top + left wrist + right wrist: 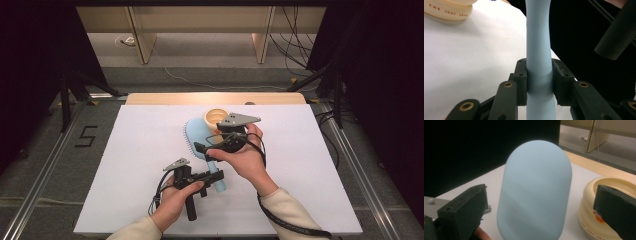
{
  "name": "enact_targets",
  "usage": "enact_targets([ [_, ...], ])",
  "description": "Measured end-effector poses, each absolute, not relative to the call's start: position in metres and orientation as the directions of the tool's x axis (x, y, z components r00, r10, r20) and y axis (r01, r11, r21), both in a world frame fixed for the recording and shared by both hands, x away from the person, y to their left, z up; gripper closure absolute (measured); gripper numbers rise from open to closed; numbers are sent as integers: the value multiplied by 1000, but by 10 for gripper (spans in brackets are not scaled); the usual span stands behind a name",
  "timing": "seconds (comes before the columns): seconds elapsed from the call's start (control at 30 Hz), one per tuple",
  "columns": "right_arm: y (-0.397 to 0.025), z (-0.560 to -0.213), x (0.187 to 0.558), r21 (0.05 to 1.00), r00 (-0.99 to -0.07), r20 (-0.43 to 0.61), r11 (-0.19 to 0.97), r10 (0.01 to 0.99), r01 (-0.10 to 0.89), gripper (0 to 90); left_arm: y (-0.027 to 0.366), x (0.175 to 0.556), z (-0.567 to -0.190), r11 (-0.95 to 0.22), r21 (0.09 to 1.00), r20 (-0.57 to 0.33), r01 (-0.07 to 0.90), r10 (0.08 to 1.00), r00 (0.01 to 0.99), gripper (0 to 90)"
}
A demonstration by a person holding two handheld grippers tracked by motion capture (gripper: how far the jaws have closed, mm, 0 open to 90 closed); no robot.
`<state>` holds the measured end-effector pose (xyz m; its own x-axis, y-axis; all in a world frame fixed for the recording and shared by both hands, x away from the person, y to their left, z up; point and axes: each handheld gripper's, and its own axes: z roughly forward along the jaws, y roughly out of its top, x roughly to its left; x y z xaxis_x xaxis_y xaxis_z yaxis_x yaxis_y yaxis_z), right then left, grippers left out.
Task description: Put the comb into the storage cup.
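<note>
Left gripper (539,82) is clamped on the brush (196,134) handle, low over the table (140,150) by the cup (215,118). Right gripper (539,215) jaws wide around the head, not touching. Looks like a handover: right closes next, then left releases.

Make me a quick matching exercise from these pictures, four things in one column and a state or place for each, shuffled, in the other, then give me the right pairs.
Things:
1. left gripper
2. right gripper
3. hairbrush
4. cream container

States or places:
A. stands on the white table sheet beyond the brush head
B. jaws apart, one on each side of the brush head
C. light blue, held off the sheet
D. jaws clamped on the blue handle

Right pairs: 1-D, 2-B, 3-C, 4-A
</note>
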<state>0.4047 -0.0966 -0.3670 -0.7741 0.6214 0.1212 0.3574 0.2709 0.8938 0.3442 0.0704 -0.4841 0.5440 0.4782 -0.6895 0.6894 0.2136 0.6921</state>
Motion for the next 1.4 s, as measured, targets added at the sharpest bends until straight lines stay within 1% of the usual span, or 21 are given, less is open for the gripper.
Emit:
enact_targets([
  [0.3, -84, -371, 412, 885, -755, 131, 266, 643, 381, 2, 70, 344, -484, 208, 693, -687, 690, 480, 545, 676],
  [0.57, -76, -372, 415, 877, -757, 139, 276, 638, 393, 2, 70, 344, -485, 203, 694, -686, 691, 479, 548, 675],
  [1.4, -67, -380, 423, 849, -737, 149, 297, 660, 437, 2, 69, 343, -485, 195, 697, -681, 690, 481, 552, 676],
])
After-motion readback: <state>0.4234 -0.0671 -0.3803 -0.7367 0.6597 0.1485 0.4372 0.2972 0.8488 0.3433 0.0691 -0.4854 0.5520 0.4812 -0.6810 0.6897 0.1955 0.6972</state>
